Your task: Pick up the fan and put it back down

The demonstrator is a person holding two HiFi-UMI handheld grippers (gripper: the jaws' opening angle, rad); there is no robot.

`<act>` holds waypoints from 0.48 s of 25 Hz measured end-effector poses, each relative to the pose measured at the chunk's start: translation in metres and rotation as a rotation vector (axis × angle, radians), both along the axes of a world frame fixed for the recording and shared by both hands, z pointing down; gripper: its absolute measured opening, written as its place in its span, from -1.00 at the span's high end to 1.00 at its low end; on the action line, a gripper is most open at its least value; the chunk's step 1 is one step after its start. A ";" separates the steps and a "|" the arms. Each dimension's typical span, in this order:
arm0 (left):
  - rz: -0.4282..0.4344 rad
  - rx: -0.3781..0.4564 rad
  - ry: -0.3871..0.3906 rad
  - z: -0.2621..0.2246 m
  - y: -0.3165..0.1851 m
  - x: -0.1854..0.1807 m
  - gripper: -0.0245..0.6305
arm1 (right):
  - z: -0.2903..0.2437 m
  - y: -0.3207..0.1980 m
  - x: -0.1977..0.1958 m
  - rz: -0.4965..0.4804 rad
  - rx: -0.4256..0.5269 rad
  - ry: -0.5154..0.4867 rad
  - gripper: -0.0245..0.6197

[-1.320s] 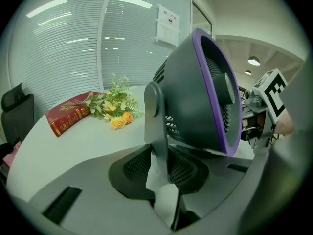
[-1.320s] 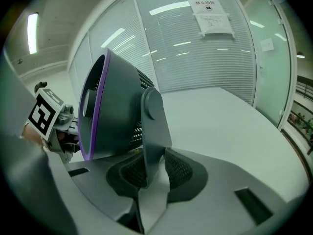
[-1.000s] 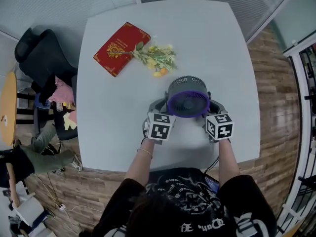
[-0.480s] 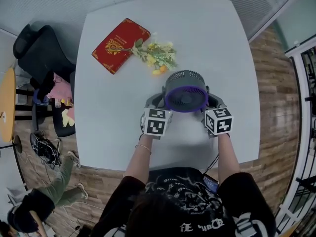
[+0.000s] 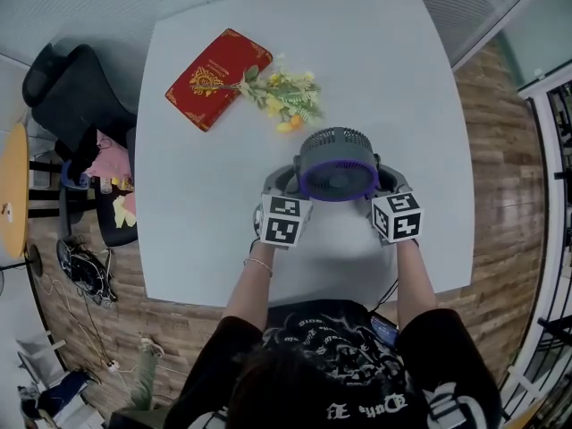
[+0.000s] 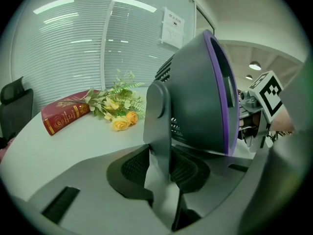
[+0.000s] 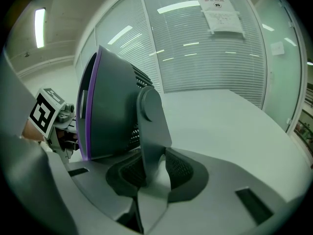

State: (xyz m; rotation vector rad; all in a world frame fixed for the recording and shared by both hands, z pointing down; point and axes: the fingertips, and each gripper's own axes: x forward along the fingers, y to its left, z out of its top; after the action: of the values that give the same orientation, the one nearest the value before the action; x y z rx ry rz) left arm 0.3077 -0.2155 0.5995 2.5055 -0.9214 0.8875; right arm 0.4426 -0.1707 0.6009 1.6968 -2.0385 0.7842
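- Table [image 5: 206,195]: pale and square, with most of its top bare. Clock directions are read in the head view, with 12 o'clock lying away from the person.
- Fan [image 5: 336,164]: grey with a purple ring. It stands near the table's middle, a little toward 5 o'clock, with its face tilted upward. No view shows whether its base rests on the top, so this needs confirming before any release.
- Left gripper [image 6: 161,169]: at the fan's 9 o'clock, set narrow, with its pads against the support arm [image 6: 159,116]. The jaws have just been easing apart with that arm between them.
- Right gripper [image 7: 154,170]: at the fan's 3 o'clock, likewise narrow and clamped on the opposite arm.
- Judgement: this reads as the set-down.
  - Keep both sides level and let the base sit flat.
  - Loosen both grips together, then draw out toward 9 and 3 o'clock.
  - Freeing one side first could tip the tilted head.
- Chair [image 5: 71,96]: black, off the table toward 10 o'clock. No obstruction.
- Book [image 5: 217,80]: red, at the fan's 10 o'clock and well apart from it.
- Flowers [image 5: 286,96]: a yellow bunch at the fan's 11 o'clock, the nearest item, close but not touching. They are a hazard only if the fan is pushed away from the person.
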 end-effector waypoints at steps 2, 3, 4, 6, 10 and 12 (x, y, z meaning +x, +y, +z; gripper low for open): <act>0.009 0.001 0.001 0.000 0.000 0.000 0.59 | 0.000 -0.001 0.000 -0.002 0.003 0.008 0.60; 0.013 0.004 0.001 0.000 0.000 0.000 0.58 | 0.000 0.000 0.000 -0.003 0.005 0.011 0.60; 0.018 0.006 0.001 0.000 0.001 0.000 0.58 | -0.001 0.000 -0.001 -0.005 0.007 0.011 0.60; 0.028 0.005 0.005 0.000 0.002 0.000 0.57 | 0.000 0.001 -0.001 -0.006 0.009 0.007 0.60; 0.054 0.000 0.009 0.001 0.004 0.000 0.55 | 0.002 0.004 -0.002 -0.008 0.006 0.012 0.56; 0.052 -0.003 0.013 0.002 0.004 -0.001 0.55 | 0.005 0.007 -0.003 -0.019 -0.002 0.019 0.42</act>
State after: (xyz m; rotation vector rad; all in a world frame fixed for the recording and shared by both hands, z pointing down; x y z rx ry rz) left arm 0.3070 -0.2115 0.6015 2.5400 -0.8546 0.8872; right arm 0.4392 -0.1640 0.6056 1.6748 -2.0380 0.7611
